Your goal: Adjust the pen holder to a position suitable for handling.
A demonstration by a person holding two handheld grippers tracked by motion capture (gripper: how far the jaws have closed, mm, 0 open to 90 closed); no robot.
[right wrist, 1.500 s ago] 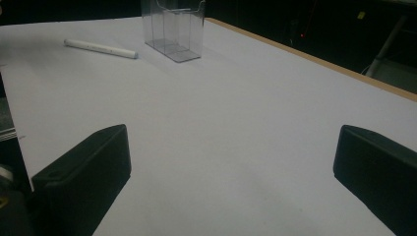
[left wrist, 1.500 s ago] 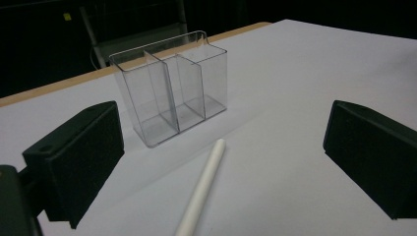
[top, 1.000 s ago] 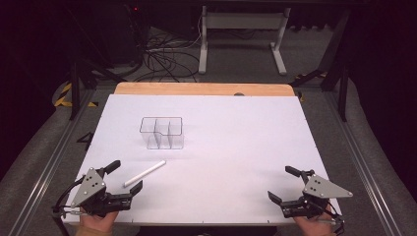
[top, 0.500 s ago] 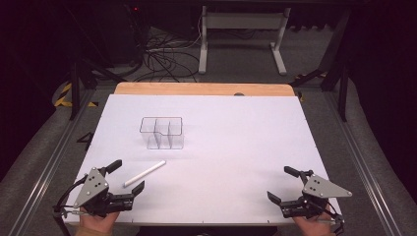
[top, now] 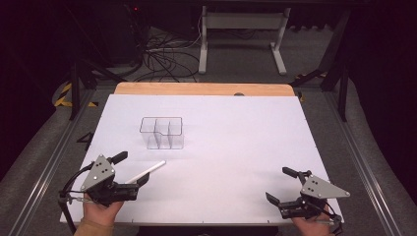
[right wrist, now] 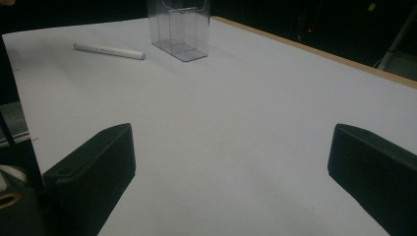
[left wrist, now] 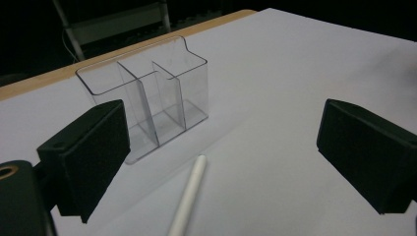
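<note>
a white pen (top: 145, 172) lies flat on the desk (top: 236, 147), near the clear organizer (top: 162, 132). it is straddled by the left gripper (top: 130, 169), fingers wide and empty, ready for grasping. the right gripper (top: 281, 185) rests empty, wide open, far right.

My left tongs (top: 129, 168) sit low at the near left, jaws spread wide, gripped in my left hand (top: 101, 212). My right tongs (top: 281, 186) rest near right, equally agape.
</note>
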